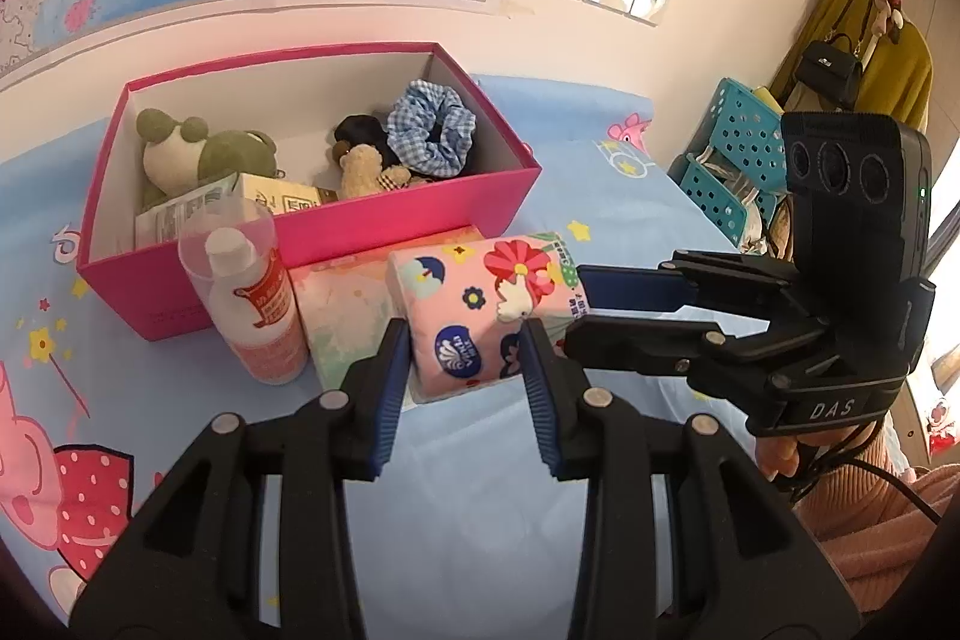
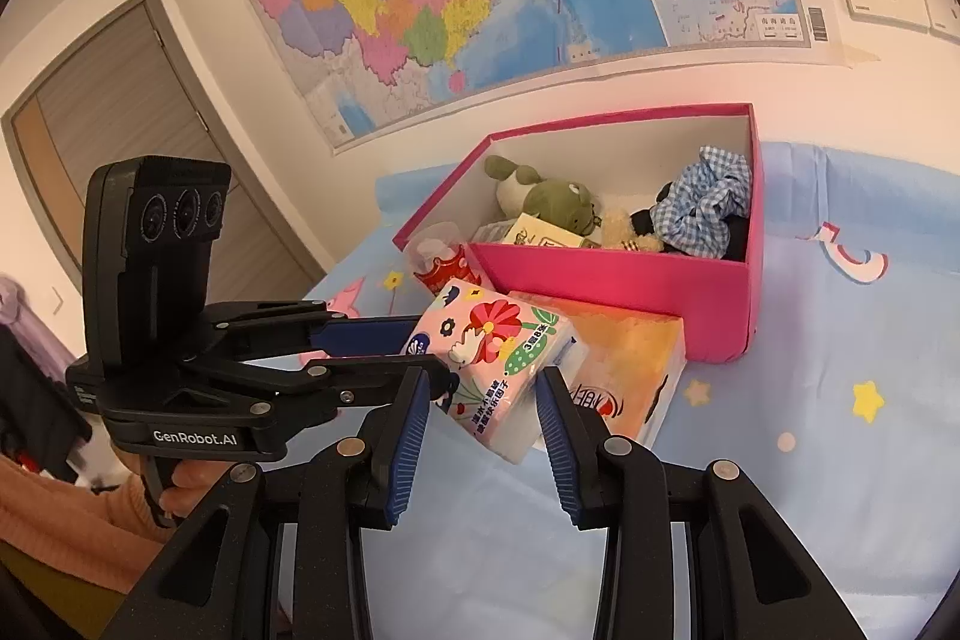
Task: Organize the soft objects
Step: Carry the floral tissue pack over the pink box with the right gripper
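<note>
A pink flowered tissue pack (image 1: 480, 310) (image 2: 498, 358) lies tilted on a peach tissue pack (image 1: 342, 304) (image 2: 624, 370), in front of the pink box (image 1: 384, 226) (image 2: 630, 292). My left gripper (image 1: 463, 340) (image 2: 433, 349) has its pads against both sides of the pack's near end, shut on it. My right gripper (image 2: 483, 382) (image 1: 573, 307) straddles the pack's other corner. Its jaws stand apart, with a small gap at one pad. In the box lie a green frog plush (image 1: 192, 148) (image 2: 540, 196), a small bear (image 1: 360, 169) and a blue checked scrunchie (image 1: 432, 130) (image 2: 708, 202).
A bottle with a clear cap (image 1: 252, 298) stands left of the packs, against the box. The blue cartoon bedsheet (image 1: 480, 490) stretches toward me. Teal baskets (image 1: 732, 160) and hanging bags stand at the far right. A person's sleeve (image 1: 870, 520) is behind the right gripper.
</note>
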`<state>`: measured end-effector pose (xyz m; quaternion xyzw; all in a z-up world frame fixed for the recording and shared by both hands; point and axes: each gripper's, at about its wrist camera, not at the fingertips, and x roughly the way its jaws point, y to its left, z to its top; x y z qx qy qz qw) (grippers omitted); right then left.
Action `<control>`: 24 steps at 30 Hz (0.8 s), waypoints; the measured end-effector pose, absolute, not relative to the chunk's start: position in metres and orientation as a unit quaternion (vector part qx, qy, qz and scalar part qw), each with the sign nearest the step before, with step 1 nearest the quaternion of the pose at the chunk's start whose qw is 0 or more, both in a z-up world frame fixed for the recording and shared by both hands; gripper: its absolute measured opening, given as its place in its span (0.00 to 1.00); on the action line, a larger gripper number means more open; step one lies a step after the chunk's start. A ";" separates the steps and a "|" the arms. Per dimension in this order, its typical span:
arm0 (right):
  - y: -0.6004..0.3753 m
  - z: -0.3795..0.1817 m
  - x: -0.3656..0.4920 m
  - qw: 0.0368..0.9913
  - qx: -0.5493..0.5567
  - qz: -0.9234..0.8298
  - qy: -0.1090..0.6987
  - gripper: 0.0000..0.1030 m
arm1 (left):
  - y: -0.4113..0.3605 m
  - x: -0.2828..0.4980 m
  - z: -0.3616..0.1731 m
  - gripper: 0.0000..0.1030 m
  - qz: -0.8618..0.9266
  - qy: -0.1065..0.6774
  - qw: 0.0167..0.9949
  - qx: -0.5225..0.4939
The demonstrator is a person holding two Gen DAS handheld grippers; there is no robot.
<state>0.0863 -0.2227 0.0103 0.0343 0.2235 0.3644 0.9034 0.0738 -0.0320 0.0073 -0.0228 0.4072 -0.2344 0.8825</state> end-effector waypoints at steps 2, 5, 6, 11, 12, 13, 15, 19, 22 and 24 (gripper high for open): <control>-0.223 0.011 0.087 0.904 0.033 0.363 0.222 0.37 | -0.032 0.075 0.008 0.37 -0.234 0.406 0.883 -0.022; -0.222 0.012 0.087 0.905 0.031 0.362 0.221 0.37 | -0.033 0.077 0.009 0.37 -0.234 0.405 0.884 -0.021; -0.223 0.013 0.087 0.905 0.031 0.362 0.221 0.37 | -0.032 0.077 0.009 0.37 -0.234 0.405 0.884 -0.021; -0.223 0.015 0.087 0.907 0.030 0.360 0.217 0.37 | -0.033 0.080 0.012 0.37 -0.233 0.401 0.886 -0.019; -0.223 0.015 0.087 0.908 0.029 0.359 0.216 0.37 | -0.033 0.080 0.013 0.37 -0.233 0.400 0.886 -0.018; -0.222 0.016 0.088 0.908 0.029 0.359 0.215 0.37 | -0.033 0.081 0.013 0.37 -0.233 0.400 0.886 -0.018; -0.222 0.018 0.089 0.908 0.027 0.359 0.213 0.37 | -0.033 0.082 0.013 0.37 -0.232 0.399 0.887 -0.017; -0.221 0.023 0.090 0.909 0.025 0.359 0.208 0.37 | -0.032 0.086 0.015 0.37 -0.229 0.399 0.888 -0.018; -0.221 0.026 0.092 0.910 0.024 0.359 0.205 0.37 | -0.032 0.088 0.017 0.37 -0.228 0.397 0.889 -0.018; -0.220 0.027 0.092 0.911 0.023 0.357 0.203 0.37 | -0.032 0.088 0.017 0.37 -0.227 0.395 0.890 -0.016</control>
